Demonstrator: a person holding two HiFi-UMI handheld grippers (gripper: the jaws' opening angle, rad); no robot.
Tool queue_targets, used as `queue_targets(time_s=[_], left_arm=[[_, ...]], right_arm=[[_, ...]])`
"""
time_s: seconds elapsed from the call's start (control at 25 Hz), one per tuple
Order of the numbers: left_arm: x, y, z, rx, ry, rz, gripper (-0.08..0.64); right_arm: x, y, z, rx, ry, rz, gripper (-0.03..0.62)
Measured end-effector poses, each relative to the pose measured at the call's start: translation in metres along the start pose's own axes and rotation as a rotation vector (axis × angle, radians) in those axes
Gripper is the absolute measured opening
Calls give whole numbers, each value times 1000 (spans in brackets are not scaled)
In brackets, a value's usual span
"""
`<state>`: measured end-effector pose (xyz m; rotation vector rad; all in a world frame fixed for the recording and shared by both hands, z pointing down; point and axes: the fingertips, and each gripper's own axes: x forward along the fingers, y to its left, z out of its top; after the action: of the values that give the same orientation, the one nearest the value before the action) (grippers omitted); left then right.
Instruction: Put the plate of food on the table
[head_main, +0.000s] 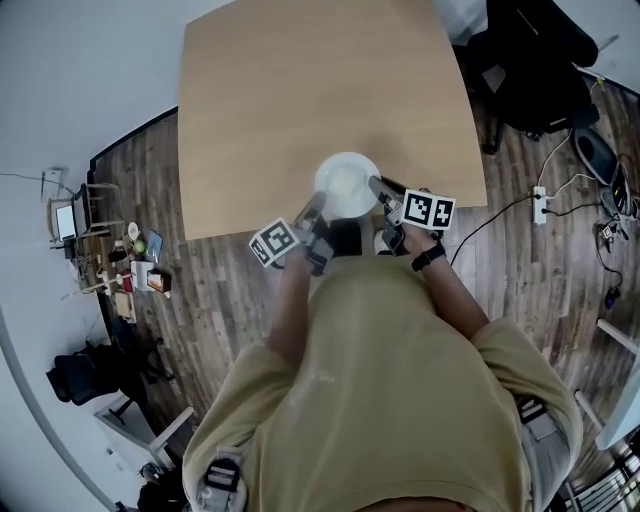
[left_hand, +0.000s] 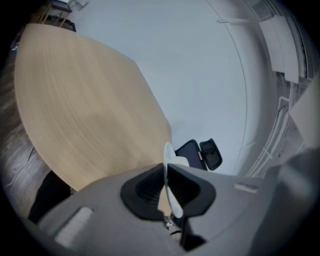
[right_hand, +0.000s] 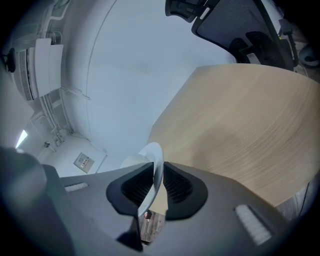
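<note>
1. the white plate (head_main: 347, 185) (left_hand: 170, 192) (right_hand: 156, 162) is hanging over the near edge of the desk (head_main: 300, 90) (left_hand: 75, 110) (right_hand: 240, 125), at the lower centre of the head view; whether it is touching the wood is not showing.
2. something pale is lying on it, too washed out to make out.
3. the left tool (head_main: 315, 208) (left_hand: 166, 172) is clamping the plate's lower left rim, its dark pads pressing on both faces of the thin edge.
4. the right tool (head_main: 378, 188) (right_hand: 157, 175) is gripping the opposite rim the same way, on the right of the plate.
5. the person in a tan shirt (head_main: 390, 380) is filling the bottom of the head view.
6. a black chair (head_main: 530, 60) is standing at the upper right on the plank floor (head_main: 220, 300).
</note>
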<state>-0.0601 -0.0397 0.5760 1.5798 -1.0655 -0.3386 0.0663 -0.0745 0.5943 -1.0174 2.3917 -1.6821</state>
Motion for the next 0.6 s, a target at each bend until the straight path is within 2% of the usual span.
queue_targets(time_s=[0.16, 0.28, 0.48, 0.6], left_arm=[[23, 18, 6, 59, 41, 57, 26], [51, 25, 16, 68, 74, 59, 26], [94, 32, 36, 153, 158, 94, 38], [117, 38, 53, 170, 183, 113, 41]], right_arm=[[13, -18, 6, 1, 12, -54, 55], [25, -34, 25, 4, 13, -87, 55], [48, -55, 59, 13, 14, -136, 55], [68, -63, 80, 8, 21, -154, 55]])
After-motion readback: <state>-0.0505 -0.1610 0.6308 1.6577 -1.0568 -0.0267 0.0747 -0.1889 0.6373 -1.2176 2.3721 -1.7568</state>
